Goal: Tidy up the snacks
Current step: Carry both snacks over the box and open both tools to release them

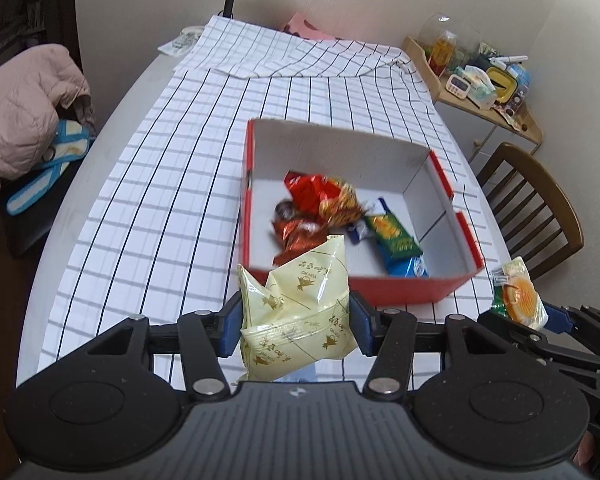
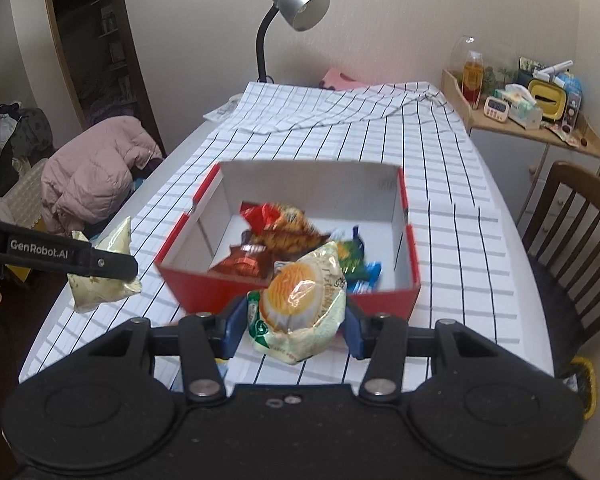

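Left wrist view: our left gripper (image 1: 296, 326) is clamped on a cream packet (image 1: 300, 312), held short of the red box (image 1: 412, 288) on the table (image 1: 140, 200); the box holds several wrapped snacks (image 1: 328, 216).

Right wrist view: our right gripper (image 2: 294, 328) is clamped on an orange-printed packet (image 2: 300, 300) at the box's near wall. We judge delivery is in hand; next, carry both over the rim and release.

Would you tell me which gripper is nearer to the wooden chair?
Right. The right gripper, shut on the orange-print snack pack, is on the wooden chair's side; the left gripper, holding the pale yellow snack pack, sits farther away.
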Demonstrator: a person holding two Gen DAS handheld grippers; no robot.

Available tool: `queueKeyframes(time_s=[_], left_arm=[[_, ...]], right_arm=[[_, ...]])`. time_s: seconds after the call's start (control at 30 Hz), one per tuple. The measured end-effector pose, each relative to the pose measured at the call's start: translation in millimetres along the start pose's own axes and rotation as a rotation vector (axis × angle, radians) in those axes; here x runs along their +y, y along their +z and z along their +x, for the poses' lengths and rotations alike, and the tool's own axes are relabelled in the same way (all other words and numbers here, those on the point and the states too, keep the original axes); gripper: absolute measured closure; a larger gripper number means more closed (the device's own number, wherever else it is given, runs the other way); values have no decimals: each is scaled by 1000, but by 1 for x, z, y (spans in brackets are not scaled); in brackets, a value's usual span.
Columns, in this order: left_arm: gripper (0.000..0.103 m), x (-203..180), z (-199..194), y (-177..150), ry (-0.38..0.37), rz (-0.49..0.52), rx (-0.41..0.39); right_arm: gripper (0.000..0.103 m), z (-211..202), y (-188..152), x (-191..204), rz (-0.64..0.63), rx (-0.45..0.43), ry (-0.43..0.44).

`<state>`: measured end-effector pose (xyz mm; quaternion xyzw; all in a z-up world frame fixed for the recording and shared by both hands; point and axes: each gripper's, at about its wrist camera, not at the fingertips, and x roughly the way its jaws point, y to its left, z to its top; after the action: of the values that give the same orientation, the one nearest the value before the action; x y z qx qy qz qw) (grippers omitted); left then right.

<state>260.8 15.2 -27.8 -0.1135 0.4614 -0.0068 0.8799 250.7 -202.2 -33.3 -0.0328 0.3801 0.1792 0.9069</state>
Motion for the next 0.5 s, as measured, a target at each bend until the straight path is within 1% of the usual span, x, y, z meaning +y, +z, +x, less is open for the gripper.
queueKeyframes(time_s=[0.3,0.5], left_arm=[[50,-21,22,41,45,9,-23],[50,-31,50,66,78,17,-6]], right_arm=[[55,30,34,-19,-38,-6,0],[54,63,51,-37,-35,31,12]])
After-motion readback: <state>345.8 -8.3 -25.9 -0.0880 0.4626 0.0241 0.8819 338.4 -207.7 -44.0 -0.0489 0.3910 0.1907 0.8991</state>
